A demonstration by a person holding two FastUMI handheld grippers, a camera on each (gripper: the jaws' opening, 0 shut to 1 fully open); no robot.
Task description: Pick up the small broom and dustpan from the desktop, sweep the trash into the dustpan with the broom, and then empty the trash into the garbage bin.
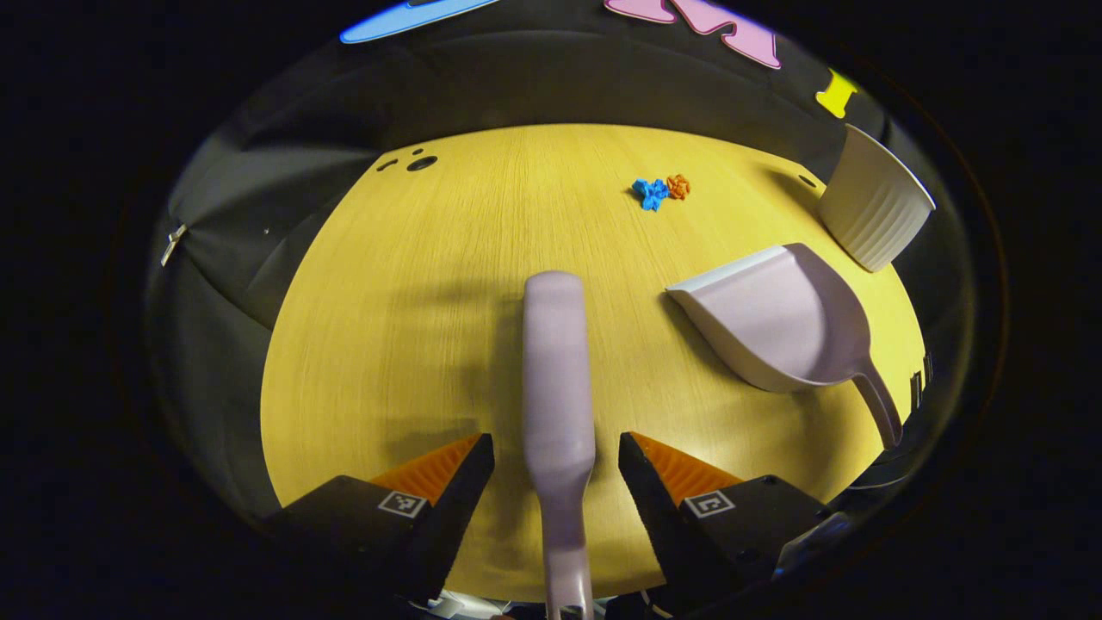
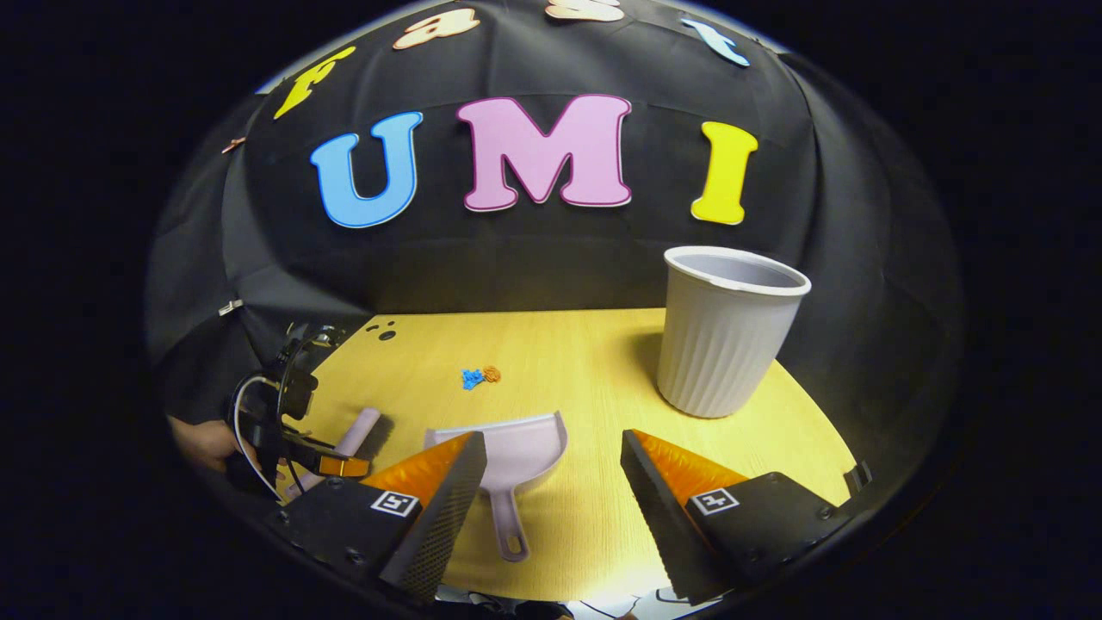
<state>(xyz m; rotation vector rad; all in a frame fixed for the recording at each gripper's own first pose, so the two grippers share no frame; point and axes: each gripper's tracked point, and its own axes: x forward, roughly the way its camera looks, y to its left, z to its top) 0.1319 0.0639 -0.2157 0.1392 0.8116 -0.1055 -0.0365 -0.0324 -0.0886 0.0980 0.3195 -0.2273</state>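
Yellow wooden desktop [image 2: 594, 362] — black cloth wall [image 2: 534, 258]

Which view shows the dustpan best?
The left gripper view: the dustpan lies whole on the table, scoop and handle unobstructed. In the right gripper view, one finger of the right gripper hides part of its scoop.

The worktop [image 1: 482, 258] is yellow wood with fine straight grain. The broom [image 1: 558, 379] and dustpan [image 1: 779, 323] are pale lilac. The garbage bin [image 2: 723, 336] at right of frame is off-white with vertical ribbing. The trash [image 1: 660, 190] is one blue scrap and one orange.
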